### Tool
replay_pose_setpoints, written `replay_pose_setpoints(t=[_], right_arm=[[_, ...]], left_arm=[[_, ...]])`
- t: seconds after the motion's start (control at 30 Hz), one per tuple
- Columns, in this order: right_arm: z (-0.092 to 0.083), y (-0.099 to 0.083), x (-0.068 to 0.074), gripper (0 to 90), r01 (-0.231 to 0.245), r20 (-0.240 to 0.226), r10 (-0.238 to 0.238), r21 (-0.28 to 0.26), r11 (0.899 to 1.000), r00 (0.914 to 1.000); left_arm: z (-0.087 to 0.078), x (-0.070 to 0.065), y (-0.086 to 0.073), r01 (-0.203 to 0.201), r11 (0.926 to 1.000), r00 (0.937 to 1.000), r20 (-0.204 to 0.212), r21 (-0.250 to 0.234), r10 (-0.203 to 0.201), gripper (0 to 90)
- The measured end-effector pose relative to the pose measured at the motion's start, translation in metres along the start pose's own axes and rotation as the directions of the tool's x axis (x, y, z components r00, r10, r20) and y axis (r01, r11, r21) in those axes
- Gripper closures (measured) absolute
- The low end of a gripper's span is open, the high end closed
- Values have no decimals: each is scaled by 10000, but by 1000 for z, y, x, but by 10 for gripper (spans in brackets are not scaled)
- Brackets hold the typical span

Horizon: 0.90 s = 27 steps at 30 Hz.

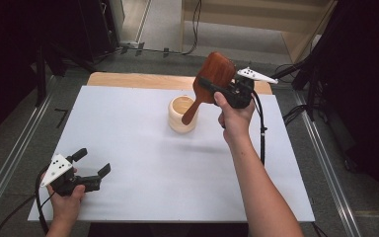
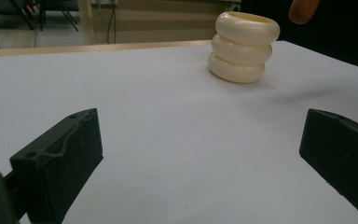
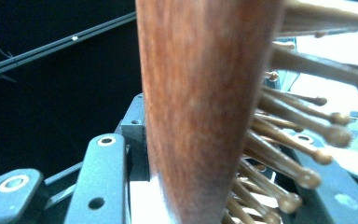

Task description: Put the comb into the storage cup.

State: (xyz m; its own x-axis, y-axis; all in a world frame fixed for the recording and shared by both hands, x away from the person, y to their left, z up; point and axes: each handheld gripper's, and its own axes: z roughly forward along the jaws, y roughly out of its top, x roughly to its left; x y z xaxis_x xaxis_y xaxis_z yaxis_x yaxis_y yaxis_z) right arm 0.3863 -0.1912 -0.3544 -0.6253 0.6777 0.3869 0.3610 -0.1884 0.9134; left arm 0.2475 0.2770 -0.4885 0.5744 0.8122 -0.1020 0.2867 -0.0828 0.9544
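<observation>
Two steps remain, we judge: our right gripper [image 1: 216, 89], jaws clamped on the wooden hairbrush [image 1: 212, 79], holds its handle above the cream holder [image 1: 183, 114] at bench twelve o'clock; lowering and release pending; left gripper [image 1: 92, 162] jaws apart.

The right gripper [image 1: 211, 89], jaws clamped, is raised just beyond the cream holder [image 1: 183, 114]; the left gripper [image 1: 92, 163], jaws wide apart, rests well nearer the person.

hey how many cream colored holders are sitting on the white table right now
1. The cream ribbed holder stands upright near the middle of the white table, toward its far side, with the handle end of the wooden hairbrush, held by the right gripper, over its opening.
</observation>
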Motion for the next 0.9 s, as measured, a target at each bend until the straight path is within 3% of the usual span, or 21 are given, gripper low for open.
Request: replay_pose_setpoints(t=[0.4,0.9], right_arm=[[10,10,-6,514,52,152,-50,-172,9998,9999],[26,13,-17,514,-10,440,11,-23,10000,9990]], left_arm=[[0,0,0,-3,10000,10000,48,-6,3,0],[0,0,0,-64,10000,9999,96,20,64,0]])
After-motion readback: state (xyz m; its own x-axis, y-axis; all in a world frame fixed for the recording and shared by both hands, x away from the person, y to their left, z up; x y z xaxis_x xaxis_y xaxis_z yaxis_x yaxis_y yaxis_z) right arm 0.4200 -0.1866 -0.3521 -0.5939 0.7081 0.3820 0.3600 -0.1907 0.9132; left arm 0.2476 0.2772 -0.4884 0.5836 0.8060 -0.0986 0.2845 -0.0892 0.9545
